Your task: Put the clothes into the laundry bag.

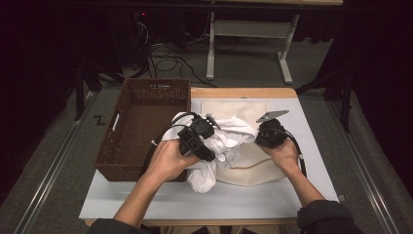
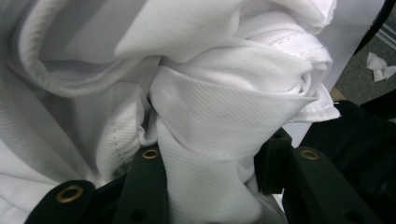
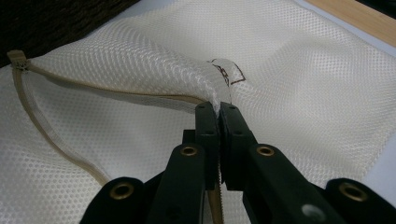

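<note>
- My left gripper (image 1: 207, 127) sits at centre frame in the high view, its jaws clamped on a bunched fold of the white garment (image 1: 221, 141). In the left gripper view the cloth (image 2: 210, 121) is wadded between both black jaws at the bottom of the frame.
- My right gripper (image 1: 263, 134), right of centre in the high view, is pinched tight on the upper lip of the cream mesh laundry bag (image 1: 253, 165). In the right gripper view the jaws meet on the mesh edge (image 3: 212, 95) at mid frame, just beside the zipper (image 3: 51, 135) that runs to the lower left.
- I judge the lip is held up so the mouth stays open while the garment goes in.
- The garment lies heaped over the bag, one end hanging toward the lower edge of the table (image 1: 311, 146).
- The brown wicker basket (image 1: 122, 141) stands at the left, touching the garment's left side; I read it as the source or destination bin.
</note>
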### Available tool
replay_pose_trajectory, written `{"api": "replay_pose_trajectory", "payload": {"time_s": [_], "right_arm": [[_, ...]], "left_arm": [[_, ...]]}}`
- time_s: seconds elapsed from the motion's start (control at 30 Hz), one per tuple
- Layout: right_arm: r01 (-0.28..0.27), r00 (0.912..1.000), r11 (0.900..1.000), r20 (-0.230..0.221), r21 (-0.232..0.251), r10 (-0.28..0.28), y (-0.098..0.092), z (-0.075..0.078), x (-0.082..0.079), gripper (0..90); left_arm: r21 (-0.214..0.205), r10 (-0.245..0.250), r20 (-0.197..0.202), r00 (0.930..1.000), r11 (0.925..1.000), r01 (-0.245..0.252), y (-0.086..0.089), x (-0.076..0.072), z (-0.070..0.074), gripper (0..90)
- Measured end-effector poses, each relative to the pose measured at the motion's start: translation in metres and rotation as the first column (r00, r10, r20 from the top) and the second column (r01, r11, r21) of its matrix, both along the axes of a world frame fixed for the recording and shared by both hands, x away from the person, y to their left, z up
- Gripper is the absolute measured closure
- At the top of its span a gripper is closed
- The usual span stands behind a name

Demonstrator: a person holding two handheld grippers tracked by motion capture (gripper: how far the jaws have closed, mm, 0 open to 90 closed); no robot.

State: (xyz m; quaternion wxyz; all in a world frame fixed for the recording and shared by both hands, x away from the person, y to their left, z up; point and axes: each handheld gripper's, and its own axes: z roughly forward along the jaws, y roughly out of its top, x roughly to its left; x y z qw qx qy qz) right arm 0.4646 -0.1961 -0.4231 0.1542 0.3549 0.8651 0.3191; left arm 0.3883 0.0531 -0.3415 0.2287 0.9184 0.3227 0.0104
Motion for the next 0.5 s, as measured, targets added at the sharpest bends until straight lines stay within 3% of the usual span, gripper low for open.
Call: {"api": "replay_pose_trajectory", "payload": {"time_s": [0.5], "right_arm": [[0.001, 1.0000, 0.9998, -0.005, 0.020, -0.001, -0.008, 0.002, 0.002, 88.7]], "left_arm": [[0.063, -0.066, -0.051, 0.9965, 0.9956, 0.069, -0.034, -0.005, -0.036, 62.8]]}}
